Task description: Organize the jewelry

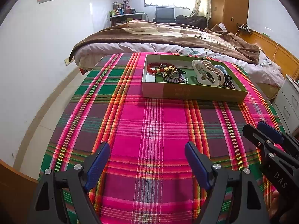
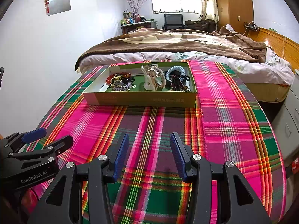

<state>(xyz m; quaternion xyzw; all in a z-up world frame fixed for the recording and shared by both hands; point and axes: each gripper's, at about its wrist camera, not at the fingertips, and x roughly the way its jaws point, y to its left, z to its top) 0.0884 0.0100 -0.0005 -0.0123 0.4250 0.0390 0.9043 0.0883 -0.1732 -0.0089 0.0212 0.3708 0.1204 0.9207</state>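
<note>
Both tools hovering released over the plaid desk, jewelry box beyond.

Near the lower edge of each frame, the left tool [image 1: 147,165] and right tool [image 2: 149,155] are standing parted and gripping nothing, probably so that either can take the next piece. Past them, the plaid cloth [image 1: 149,121] is lying bare, giving sorting room. At mid-frame, the green box [image 2: 142,98] is holding the jewelry: a red bead bracelet [image 1: 154,68] at its left end, a translucent hair claw [image 2: 154,77] centrally, and a pale coil hair tie [image 2: 174,71] at the right. A bed [image 2: 168,43] is filling the upper frame.
</note>
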